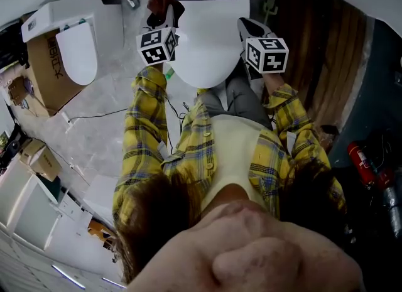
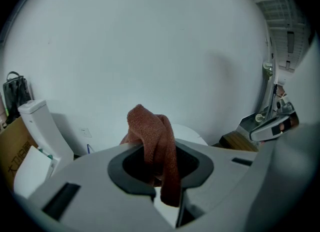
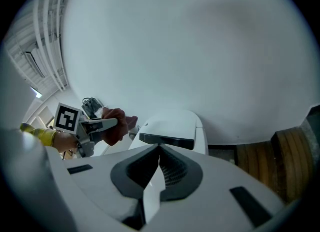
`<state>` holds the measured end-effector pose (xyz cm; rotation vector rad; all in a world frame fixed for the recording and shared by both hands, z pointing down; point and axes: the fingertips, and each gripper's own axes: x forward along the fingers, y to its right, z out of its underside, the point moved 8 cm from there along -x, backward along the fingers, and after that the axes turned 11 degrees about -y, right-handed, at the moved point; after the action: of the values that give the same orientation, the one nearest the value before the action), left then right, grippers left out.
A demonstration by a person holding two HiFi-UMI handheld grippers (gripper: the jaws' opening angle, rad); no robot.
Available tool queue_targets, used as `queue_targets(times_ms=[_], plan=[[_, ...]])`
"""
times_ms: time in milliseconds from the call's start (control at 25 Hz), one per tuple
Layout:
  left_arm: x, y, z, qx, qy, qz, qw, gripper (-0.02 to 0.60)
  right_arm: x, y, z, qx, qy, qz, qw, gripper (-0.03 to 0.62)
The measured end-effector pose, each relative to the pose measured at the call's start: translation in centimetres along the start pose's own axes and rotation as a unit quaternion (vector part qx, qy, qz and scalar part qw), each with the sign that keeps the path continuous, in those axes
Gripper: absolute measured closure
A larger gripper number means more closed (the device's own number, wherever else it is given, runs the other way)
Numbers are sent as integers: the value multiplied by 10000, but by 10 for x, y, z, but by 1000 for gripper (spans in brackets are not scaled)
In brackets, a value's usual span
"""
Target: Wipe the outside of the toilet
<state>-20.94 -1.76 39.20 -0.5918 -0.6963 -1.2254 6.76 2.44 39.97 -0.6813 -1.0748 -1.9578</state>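
Observation:
The white toilet (image 1: 202, 36) stands against the wall ahead of me with its lid down; it also shows in the right gripper view (image 3: 172, 128). My left gripper (image 1: 166, 12) is at the toilet's left side near the tank, shut on a reddish-brown cloth (image 1: 161, 0). In the left gripper view the cloth (image 2: 152, 136) bunches up between the jaws of that gripper (image 2: 167, 188). My right gripper (image 1: 246, 27) hovers at the toilet's right side, shut with nothing in it (image 3: 157, 163). From the right gripper view, the left gripper (image 3: 95, 125) and the cloth (image 3: 119, 122) appear left of the tank.
A second white toilet (image 1: 75, 39) and a cardboard box (image 1: 45, 71) stand to the left. A cable (image 1: 94, 116) lies on the grey floor. Wooden boards (image 1: 326, 52) lie on the right, with a red fire extinguisher (image 1: 360, 157) further right.

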Motion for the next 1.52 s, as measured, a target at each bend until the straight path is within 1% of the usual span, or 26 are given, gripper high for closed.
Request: queue_targets(times_ms=[280,440,560,760,840,960,1080,1160,1320,1520], plan=[[44,-22,-12,145,-134,-201,9996,485,26,12,-19,-30,53,-27,10000,568],[69,-38,-15,130,-302,-454,9984,485,37,13,-21,-45,1,-69,10000,568],[87,-45,-19,196,-438,-575,9972,485,43,15,-19,-14,-35,-82,10000,569],[115,-49,-27,282,-595,-627,9959,485,48,23,-16,126,-73,-74,9999,568],[125,-46,-27,221,-710,-618,9953,485,48,28,-14,166,-80,-61,9998,569],[139,-37,-28,97,-788,-578,9952,485,47,36,-11,245,-89,-26,9997,568],[152,-23,-31,167,-791,-462,9957,485,46,43,-8,343,-81,18,9994,568],[159,-9,-33,215,-755,-343,9963,485,45,47,-6,401,-72,62,9991,569],[167,26,-43,187,-580,-82,9981,485,41,55,1,546,-74,149,9984,568],[178,64,-48,418,-496,233,9976,485,36,63,10,686,-109,226,9973,568]])
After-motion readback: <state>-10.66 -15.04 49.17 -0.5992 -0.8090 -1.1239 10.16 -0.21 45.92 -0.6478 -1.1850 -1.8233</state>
